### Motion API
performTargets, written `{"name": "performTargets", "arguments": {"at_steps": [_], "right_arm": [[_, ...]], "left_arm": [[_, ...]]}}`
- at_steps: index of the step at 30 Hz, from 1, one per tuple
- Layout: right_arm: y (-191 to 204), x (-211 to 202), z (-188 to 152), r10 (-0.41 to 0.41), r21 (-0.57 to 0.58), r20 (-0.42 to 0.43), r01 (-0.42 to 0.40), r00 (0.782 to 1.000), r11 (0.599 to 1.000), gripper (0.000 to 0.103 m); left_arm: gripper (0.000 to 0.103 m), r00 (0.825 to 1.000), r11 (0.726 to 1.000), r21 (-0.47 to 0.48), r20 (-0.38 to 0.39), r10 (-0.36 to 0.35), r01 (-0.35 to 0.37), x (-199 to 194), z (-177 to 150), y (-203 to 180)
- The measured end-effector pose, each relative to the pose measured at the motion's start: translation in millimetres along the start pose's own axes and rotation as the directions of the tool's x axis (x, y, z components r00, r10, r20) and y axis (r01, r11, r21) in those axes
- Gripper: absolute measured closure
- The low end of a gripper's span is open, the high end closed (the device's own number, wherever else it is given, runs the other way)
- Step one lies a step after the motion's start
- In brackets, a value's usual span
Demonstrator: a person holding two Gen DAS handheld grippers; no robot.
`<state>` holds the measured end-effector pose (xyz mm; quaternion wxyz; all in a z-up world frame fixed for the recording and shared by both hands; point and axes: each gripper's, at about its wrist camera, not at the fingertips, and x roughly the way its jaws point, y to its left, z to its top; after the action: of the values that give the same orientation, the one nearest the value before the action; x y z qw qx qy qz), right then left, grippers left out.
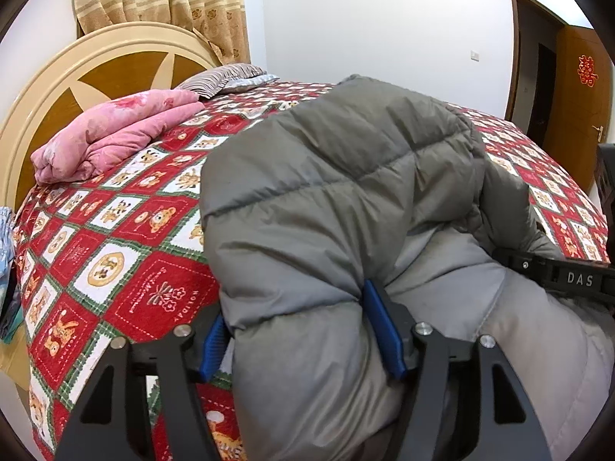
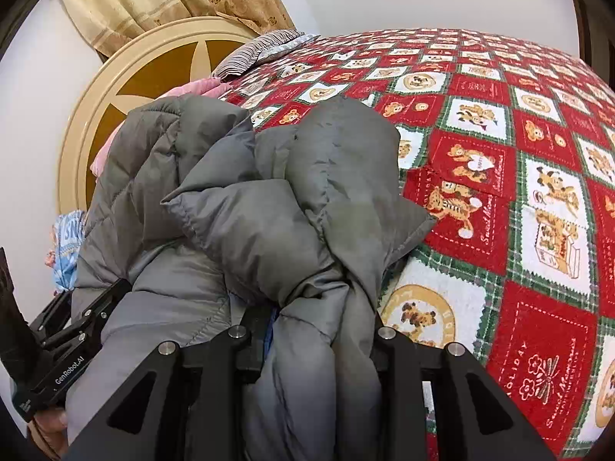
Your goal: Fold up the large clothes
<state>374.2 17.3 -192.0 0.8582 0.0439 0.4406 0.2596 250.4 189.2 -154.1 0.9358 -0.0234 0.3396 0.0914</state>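
**Grey jacket bunched between both grippers**

The grey puffer jacket (image 1: 346, 192) lies heaped on the red patchwork bedspread (image 1: 115, 238), its length running away towards the headboard (image 1: 46, 88). The left gripper (image 1: 303, 330) straddles a fold, blue pads apart. The right gripper (image 2: 319, 330) pinches bunched fabric. Only the left view shows the door (image 1: 576, 107).

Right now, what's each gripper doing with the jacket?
Left gripper: open, grey puffer jacket between its pads.
Right gripper: jacket fabric bunched between its fingers; grip cannot be told.
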Motion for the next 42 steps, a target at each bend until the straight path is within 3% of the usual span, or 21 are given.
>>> {"name": "performTargets", "arguments": {"at_steps": [9,13,15,17,22,28,42], "right_arm": [[9.2,-18.4,-2.9,-0.061,-0.016,0.009,0.061,0.998,0.998,0.059],[27.6,-61.0,-12.0,-0.103,-0.047,0.056,0.106,0.993,0.993,0.058],[43.7,-95.3,-21.3,-0.13,-0.079,0.116,0.14,0.985,0.987,0.056],[58.4,-122.9,-29.1,-0.13,-0.111,0.169,0.15,0.977,0.982,0.049],[89.5,-179.6,-46.1,-0.109,-0.149,0.281,0.156,0.953,0.976,0.046],[115.6,-217.2,-55.2,-0.108,-0.188,0.359,0.185,0.927,0.965,0.044],[116.7,-226.4,-62.2,-0.097,-0.189,0.369,0.177,0.924,0.966,0.043]], "left_arm": [[0.03,1.0,1.0,0.001,0.007,0.018,-0.018,-28.8,3.9,7.8],[0.023,0.995,1.0,-0.01,0.096,0.006,-0.005,-83.0,4.1,18.4],[0.009,0.987,1.0,-0.009,0.158,0.016,-0.015,-116.5,2.3,22.1],[0.008,0.978,1.0,-0.005,0.21,0.014,-0.014,-140.4,1.9,23.3],[0.007,0.958,1.0,0.01,0.287,0.005,-0.008,-179.3,8.2,21.6],[0.004,0.945,1.0,0.004,0.328,-0.015,0.014,-193.7,13.2,20.7],[0.004,0.94,1.0,0.012,0.34,-0.03,0.028,-199.9,11.4,17.1]]}}
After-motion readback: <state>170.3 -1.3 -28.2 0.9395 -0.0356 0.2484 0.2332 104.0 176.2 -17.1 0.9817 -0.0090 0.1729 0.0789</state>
